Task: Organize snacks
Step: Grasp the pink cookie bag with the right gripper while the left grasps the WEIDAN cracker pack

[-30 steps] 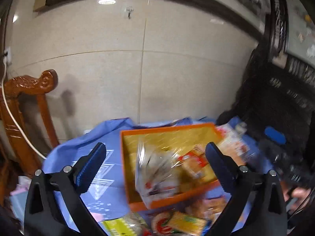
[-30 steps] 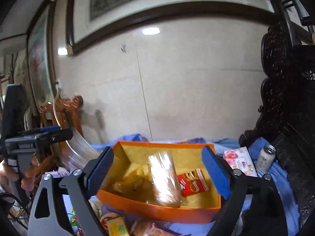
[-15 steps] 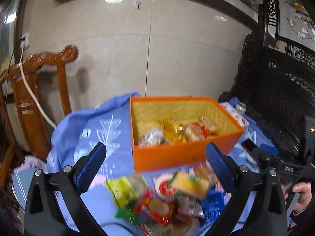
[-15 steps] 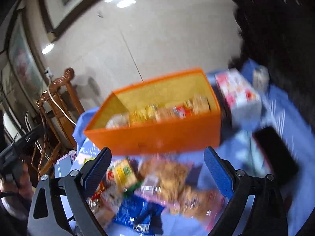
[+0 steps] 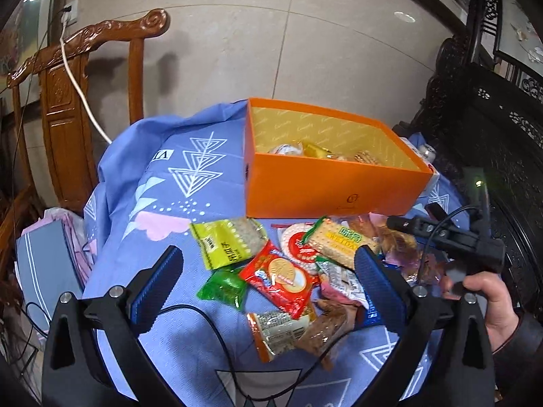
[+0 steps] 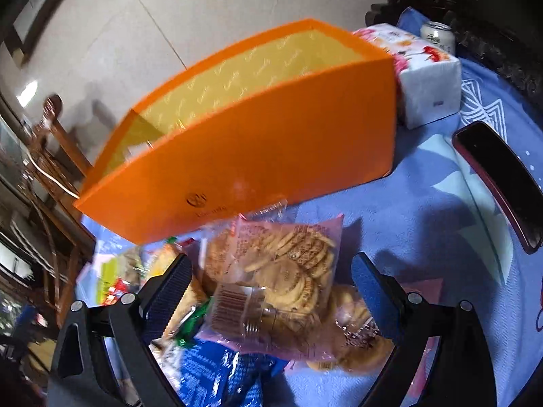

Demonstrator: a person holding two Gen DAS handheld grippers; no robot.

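Note:
An orange box [image 5: 332, 183] with a yellow lining holds a few snack packs on the blue cloth. A pile of loose snacks lies in front of it: a yellow-green pack [image 5: 227, 242], a red biscuit pack [image 5: 280, 276], a cracker pack [image 5: 342, 242]. My left gripper [image 5: 268, 288] is open and empty, above the red pack. My right gripper [image 6: 271, 288] is open and empty, low over a clear bag of round biscuits [image 6: 275, 274] by the box front [image 6: 258, 169]. The right gripper also shows in the left wrist view [image 5: 451, 237], at the right.
A tissue pack [image 6: 427, 81] and a drink can [image 6: 437, 35] stand right of the box. A dark phone [image 6: 499, 183] lies on the cloth at the right. A blue snack bag [image 6: 217, 376] lies near me. A wooden chair [image 5: 68, 101] stands at the left; dark carved furniture [image 5: 492, 118] at the right.
Both grippers have dropped from above the box and pulled back to the snack pile in front of it. Both stay open and empty.

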